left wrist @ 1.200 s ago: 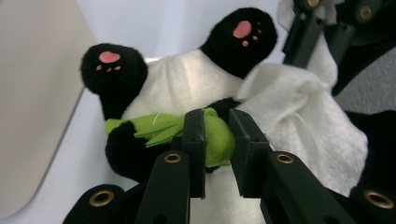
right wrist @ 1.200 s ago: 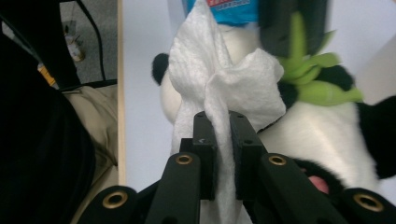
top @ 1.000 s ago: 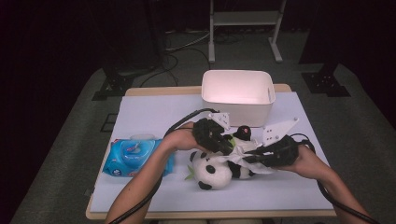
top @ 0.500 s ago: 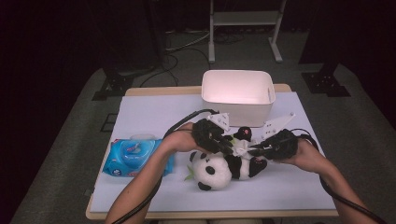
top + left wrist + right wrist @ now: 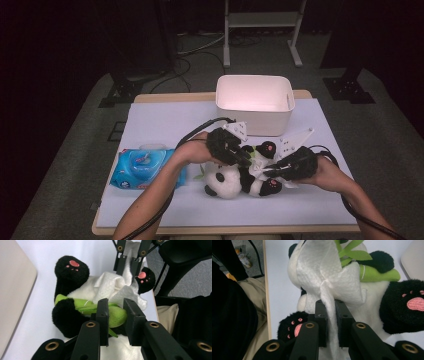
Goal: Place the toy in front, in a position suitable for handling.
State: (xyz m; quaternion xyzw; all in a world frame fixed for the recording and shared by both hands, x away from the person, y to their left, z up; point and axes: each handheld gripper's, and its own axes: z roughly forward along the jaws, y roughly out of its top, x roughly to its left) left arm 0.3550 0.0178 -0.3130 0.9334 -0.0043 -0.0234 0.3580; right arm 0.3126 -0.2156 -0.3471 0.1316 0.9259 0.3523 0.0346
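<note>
your right gripper [image 5: 270, 170] is pulling in closer to the panda [image 5: 240, 175] than it was a second ago, and the wipe [image 5: 329, 282] pinched flat between its jaws is now draping across the toy's white belly. i judge you're moving from carrying the wipe to actually rubbing the toy with it. your left gripper [image 5: 115, 312] is narrowing around the green bamboo [image 5: 110, 311] stitched to the panda, with the jaws just beside it on both sides, pinning the toy while you wipe. the panda is lying on its back near the middle of the table [image 5: 165, 120], just in front of the white bin [image 5: 255, 107], pink paw pads facing up. the blue wipe pack [image 5: 142, 167] is sitting apart to its left.
</note>
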